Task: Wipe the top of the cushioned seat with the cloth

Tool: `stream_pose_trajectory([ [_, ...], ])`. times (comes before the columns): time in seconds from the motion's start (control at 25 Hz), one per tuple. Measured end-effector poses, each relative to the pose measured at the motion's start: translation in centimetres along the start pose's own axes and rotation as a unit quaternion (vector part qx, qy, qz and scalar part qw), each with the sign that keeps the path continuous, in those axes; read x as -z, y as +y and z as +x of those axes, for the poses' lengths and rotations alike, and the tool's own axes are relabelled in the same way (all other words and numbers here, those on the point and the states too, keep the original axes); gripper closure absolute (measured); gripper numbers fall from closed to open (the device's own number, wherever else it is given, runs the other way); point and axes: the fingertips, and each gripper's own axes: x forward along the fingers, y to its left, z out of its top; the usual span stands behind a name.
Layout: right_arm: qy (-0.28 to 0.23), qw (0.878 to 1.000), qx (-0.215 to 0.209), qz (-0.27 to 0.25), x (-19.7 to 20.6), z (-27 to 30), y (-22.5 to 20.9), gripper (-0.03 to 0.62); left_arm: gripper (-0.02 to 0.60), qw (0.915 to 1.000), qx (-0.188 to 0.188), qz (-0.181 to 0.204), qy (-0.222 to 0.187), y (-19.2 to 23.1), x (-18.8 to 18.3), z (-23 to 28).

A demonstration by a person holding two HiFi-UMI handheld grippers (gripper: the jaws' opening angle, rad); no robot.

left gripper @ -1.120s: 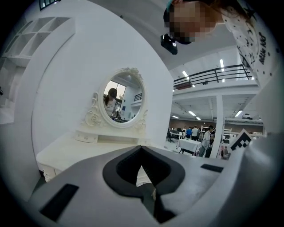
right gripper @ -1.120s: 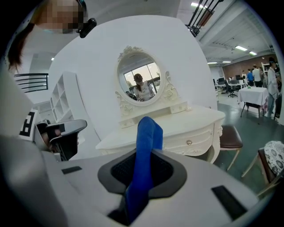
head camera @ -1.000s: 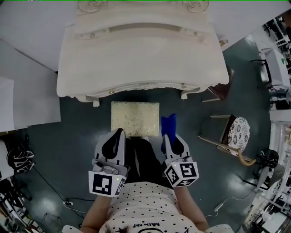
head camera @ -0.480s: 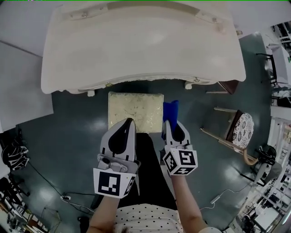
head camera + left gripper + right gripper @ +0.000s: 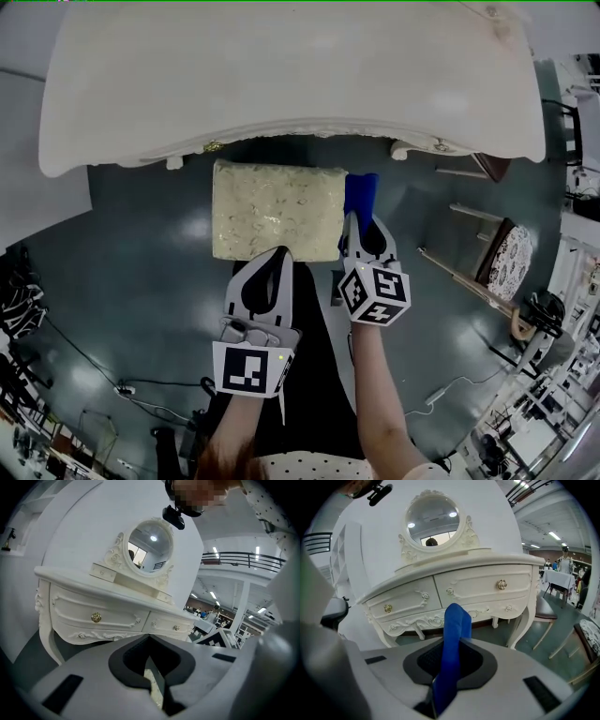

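Your right hand-held gripper [image 5: 449, 674] has its jaws closed on the blue cloth [image 5: 454, 630]. The cloth is pinched low between the pads, and a folded strip stands up past the tips. In the head view, that hand-held gripper [image 5: 362, 232] sits just off the right side of the cushioned seat [image 5: 272, 217], and the cloth [image 5: 361, 193] lies beside the seat's right edge rather than over its top. From these views I cannot tell whether the cloth brushes the side of the cushion.

Your left hand-held gripper [image 5: 151, 682] has its jaws drawn together with nothing between them; only a sliver of the pale cushion shows through the narrow slit. In the head view, it [image 5: 272, 264] hangs at the near edge of the seat, tips toward it.

The seat stands on the dark floor [image 5: 141, 281], close in front of the white dressing table [image 5: 281, 84], whose drawers and round mirror [image 5: 432, 521] fill both gripper views. A patterned chair [image 5: 497, 267] stands well apart to the right.

As I judge it, the task is only prepared: you have the cloth in hand and brought up to the seat. No part of the cushion top has cloth on it, so the whole wipe is left to do. The cloth has to come left, over the top, and down flat onto the fabric.
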Motion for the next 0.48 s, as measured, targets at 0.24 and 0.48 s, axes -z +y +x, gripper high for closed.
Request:
stream_pose_trajectory([
  [0.24, 0.030, 0.999, 0.029, -0.008, 3.8, 4.6, -2.7, 0.533, 0.584, 0.9999, -0.008, -0.010, 0.008, 1.2, 3.2, 0.9],
  [0.48, 0.048, 0.996, 0.076, 0.018, 7.8, 9.0, -5.9, 0.533, 0.583, 0.9992, -0.012, -0.022, 0.029, 2.1, 6.4, 1.2],
])
